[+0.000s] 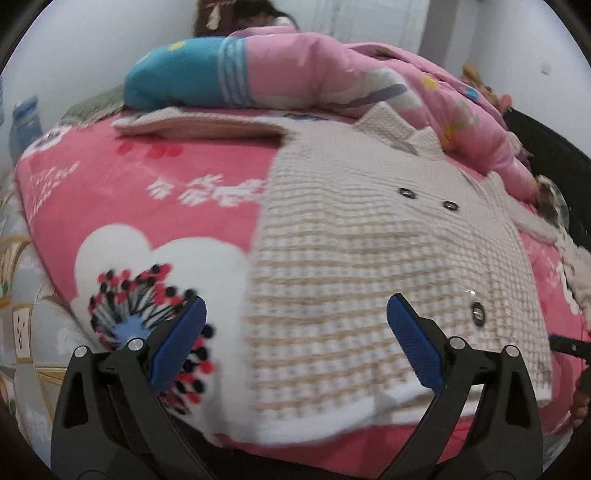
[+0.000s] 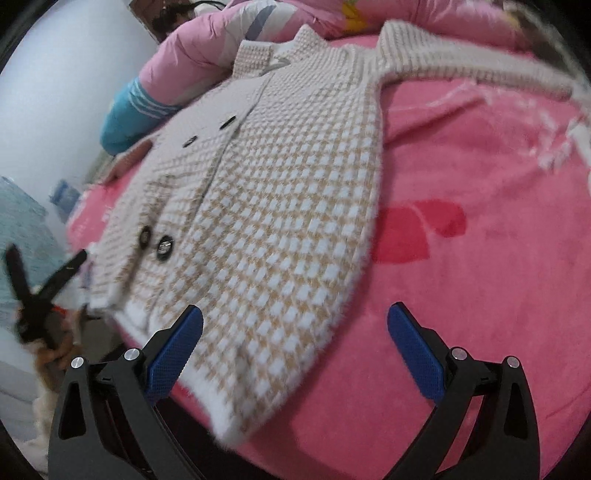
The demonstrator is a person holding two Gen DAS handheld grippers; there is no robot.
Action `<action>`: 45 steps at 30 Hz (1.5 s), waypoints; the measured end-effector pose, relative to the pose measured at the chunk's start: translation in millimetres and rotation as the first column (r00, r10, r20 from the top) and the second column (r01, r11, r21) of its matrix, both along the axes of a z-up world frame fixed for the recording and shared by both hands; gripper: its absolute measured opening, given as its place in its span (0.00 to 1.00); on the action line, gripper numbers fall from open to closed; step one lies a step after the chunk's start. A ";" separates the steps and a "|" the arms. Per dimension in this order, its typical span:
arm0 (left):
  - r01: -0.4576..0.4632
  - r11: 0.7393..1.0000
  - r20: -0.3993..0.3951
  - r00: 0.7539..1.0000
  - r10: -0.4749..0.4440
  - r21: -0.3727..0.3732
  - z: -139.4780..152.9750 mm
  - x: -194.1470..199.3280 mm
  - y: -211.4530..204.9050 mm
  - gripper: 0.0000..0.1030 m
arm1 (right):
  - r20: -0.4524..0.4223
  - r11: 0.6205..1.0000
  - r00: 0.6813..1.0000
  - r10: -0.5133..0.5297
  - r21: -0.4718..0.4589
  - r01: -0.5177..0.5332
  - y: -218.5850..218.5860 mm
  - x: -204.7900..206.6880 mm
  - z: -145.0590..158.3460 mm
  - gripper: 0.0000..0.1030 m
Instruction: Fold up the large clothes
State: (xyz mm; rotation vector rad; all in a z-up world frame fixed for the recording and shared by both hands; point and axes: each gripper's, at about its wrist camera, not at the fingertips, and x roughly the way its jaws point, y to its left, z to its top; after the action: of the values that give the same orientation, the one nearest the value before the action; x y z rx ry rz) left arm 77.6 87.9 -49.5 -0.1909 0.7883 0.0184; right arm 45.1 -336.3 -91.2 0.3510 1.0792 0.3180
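A beige-and-white checked knit coat [image 1: 362, 258] with dark buttons lies flat, front up, on a pink blanket [image 1: 147, 192]. Its collar points away and its white hem is near me. In the right wrist view the coat [image 2: 280, 206] runs from the hem up to the collar, with one sleeve [image 2: 461, 62] stretched to the right. My left gripper [image 1: 295, 336] is open and empty just above the hem's left part. My right gripper [image 2: 295, 339] is open and empty over the hem's right corner. The left gripper also shows at the left edge of the right wrist view [image 2: 40, 288].
A bunched pink quilt [image 1: 332, 62] and a blue pillow [image 1: 173, 77] lie behind the coat's collar. The coat's other sleeve [image 1: 199, 125] lies across the blanket at the back left. A person's dark hair [image 1: 258, 11] shows beyond the quilt. The bed edge drops off at left.
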 end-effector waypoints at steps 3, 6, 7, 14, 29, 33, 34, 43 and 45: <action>0.017 0.998 -0.003 1.000 -0.017 -0.055 -3.0 4.5 9.7 0.85 | -0.031 0.997 0.999 0.017 0.069 -0.015 -4.8 -3.0 -3.5 0.95; 0.036 0.994 -0.018 0.999 -0.038 -0.104 -10.3 17.0 9.4 0.70 | -0.040 0.995 0.999 0.020 0.099 -0.016 -4.7 5.5 -7.1 0.91; 0.042 0.991 -0.029 0.999 -0.046 -0.129 -14.2 23.1 9.7 0.63 | -0.042 0.994 0.999 0.019 0.106 -0.014 -3.9 15.0 -7.9 0.90; 0.001 0.973 -0.099 0.995 -0.024 -0.229 -40.6 61.4 23.7 0.53 | -0.059 0.972 0.998 -0.026 0.233 0.039 -9.2 54.0 -19.1 0.82; -0.012 0.893 -0.136 0.989 -0.055 -0.449 -57.1 41.3 40.9 0.44 | -0.162 0.892 0.987 -0.003 0.445 0.076 -21.4 34.9 -43.9 0.44; -0.040 0.904 -0.133 0.991 -0.019 -0.427 -59.4 53.9 38.6 0.44 | -0.131 0.885 0.991 -0.011 0.460 0.071 -9.9 48.8 -49.6 0.39; -0.046 0.907 -0.132 0.991 -0.011 -0.418 -59.0 55.1 37.0 0.44 | -0.128 0.889 0.992 -0.016 0.453 0.073 -8.2 49.0 -49.9 0.36; -0.006 0.986 -0.122 0.992 -0.014 -0.169 -22.2 41.4 3.0 0.10 | -0.081 0.899 0.996 -0.031 0.433 0.063 -8.2 19.1 -25.2 0.08; 0.007 0.995 -0.093 0.996 -0.017 -0.102 -3.2 34.0 -6.0 0.08 | 0.007 0.903 0.999 -0.040 0.429 0.033 -13.8 14.8 3.5 0.07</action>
State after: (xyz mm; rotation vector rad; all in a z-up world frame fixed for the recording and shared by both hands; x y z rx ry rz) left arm 111.6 82.0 -52.7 -0.2830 0.8844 -0.0243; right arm 59.9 -350.1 -87.7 0.7617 0.9801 0.5266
